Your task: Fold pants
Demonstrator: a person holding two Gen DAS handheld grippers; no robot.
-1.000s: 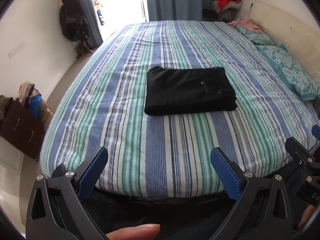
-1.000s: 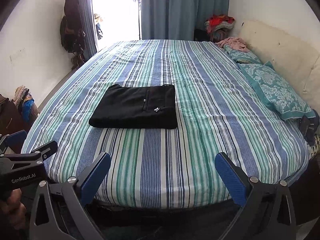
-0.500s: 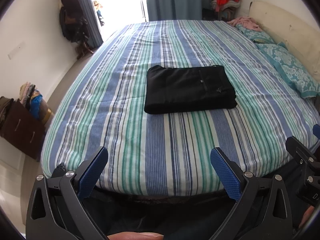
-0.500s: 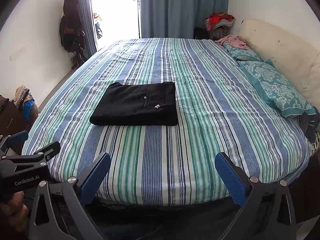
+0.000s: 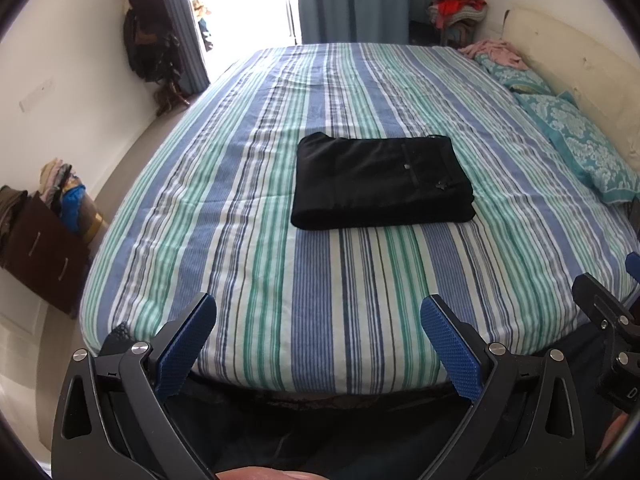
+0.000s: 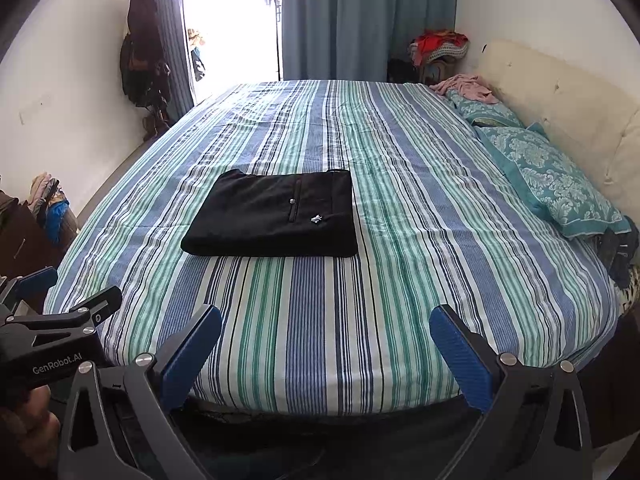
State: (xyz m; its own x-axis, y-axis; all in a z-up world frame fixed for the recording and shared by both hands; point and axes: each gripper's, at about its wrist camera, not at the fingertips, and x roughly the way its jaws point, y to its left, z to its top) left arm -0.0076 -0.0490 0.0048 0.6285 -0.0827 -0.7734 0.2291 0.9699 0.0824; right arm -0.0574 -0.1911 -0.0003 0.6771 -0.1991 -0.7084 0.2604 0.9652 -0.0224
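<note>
left wrist view shows the pants lying as a compact black rectangle on the bed, about midway between its left and right edges and set back from the near edge that i stand at. the layers are stacked flat, the thick folded edge faces me, and a pocket slit with a button and a small white mark shows on top. in the right wrist view the same pants sit left of centre, corners squared, nothing trailing out.

my left gripper hangs over the near edge of the bed with its jaws spread wide and nothing between them. my right gripper is the same: jaws wide apart, empty, well apart from the cloth. neither touches the pants.

by my reckoning the folding itself is done and i am at the closing step, standing off from the result. if anything is left, it would be a light press along the near folded edge to flatten the stack, which calls for reaching forward over the striped sheet and coming down gently so the layers do not slide.

further out, a patterned teal pillow lies along the right edge of the bed by the headboard, with a pink garment at the far right corner.
</note>
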